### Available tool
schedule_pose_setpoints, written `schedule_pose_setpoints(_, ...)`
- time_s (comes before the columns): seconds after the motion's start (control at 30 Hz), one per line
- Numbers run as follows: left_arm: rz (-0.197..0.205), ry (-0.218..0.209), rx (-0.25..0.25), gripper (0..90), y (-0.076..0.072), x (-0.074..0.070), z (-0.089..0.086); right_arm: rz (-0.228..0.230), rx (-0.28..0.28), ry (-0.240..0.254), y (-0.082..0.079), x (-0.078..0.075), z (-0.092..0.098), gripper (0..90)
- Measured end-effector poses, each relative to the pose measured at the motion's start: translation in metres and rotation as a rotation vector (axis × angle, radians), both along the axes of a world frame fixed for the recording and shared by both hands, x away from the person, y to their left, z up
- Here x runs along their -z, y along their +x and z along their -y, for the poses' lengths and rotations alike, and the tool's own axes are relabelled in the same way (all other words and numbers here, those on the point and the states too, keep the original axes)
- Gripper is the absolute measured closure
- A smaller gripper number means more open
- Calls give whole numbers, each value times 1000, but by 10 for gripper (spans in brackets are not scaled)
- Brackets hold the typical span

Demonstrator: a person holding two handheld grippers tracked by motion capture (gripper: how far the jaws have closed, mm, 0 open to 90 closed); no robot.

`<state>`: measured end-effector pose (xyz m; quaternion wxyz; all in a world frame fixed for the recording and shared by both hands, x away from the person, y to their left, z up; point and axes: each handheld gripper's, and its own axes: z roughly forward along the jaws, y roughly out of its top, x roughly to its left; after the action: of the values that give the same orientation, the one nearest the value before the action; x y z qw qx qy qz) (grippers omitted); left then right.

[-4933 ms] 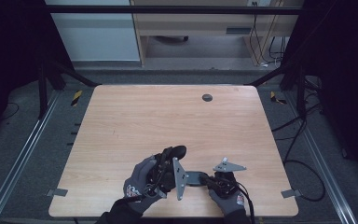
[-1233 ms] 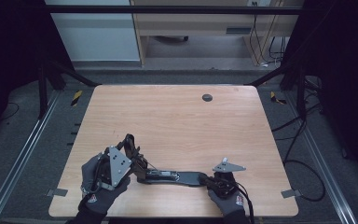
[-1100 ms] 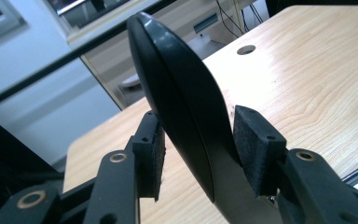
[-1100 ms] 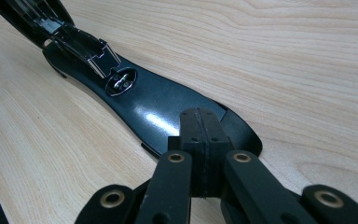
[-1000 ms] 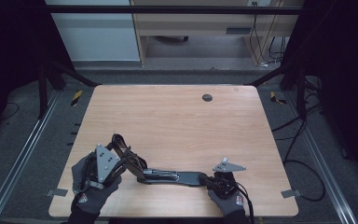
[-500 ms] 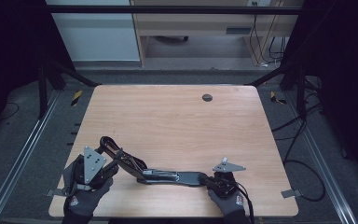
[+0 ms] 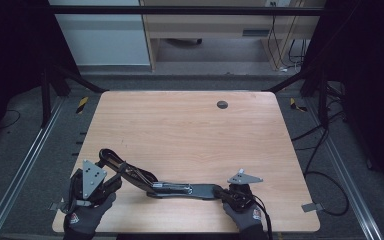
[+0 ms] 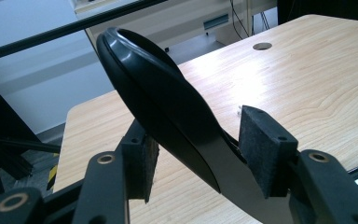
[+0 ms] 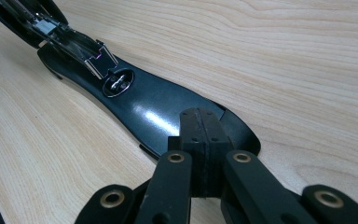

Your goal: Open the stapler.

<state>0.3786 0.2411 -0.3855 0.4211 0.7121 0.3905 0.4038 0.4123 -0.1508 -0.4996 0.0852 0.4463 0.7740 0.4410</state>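
Now the opened black stapler point(image 7: 180, 189) is lying along the counter's point(image 7: 190, 130) near edge; the right hand-held gripper point(image 7: 235, 192) is pinching its base, while the left hand-held gripper point(image 8: 191, 154), its jaws just widening, is loosely straddling the raised top arm point(image 8: 158, 102).

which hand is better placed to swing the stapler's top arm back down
Left. The left tongs straddle the raised stapler arm, jaws just opening, pads apart from it. The right tongs are shut, pinning the stapler base to the table.
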Motion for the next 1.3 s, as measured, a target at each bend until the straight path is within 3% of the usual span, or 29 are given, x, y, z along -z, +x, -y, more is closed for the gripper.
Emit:
schedule_pose_setpoints(0.63,-32,-27,-20,437,2,6,-14,-2,1,5,2,0,0,900)
schedule_pose_setpoints(1.3,-30,10,-8,392,-2,5,-18,0,-6,8,2,0,1,900)
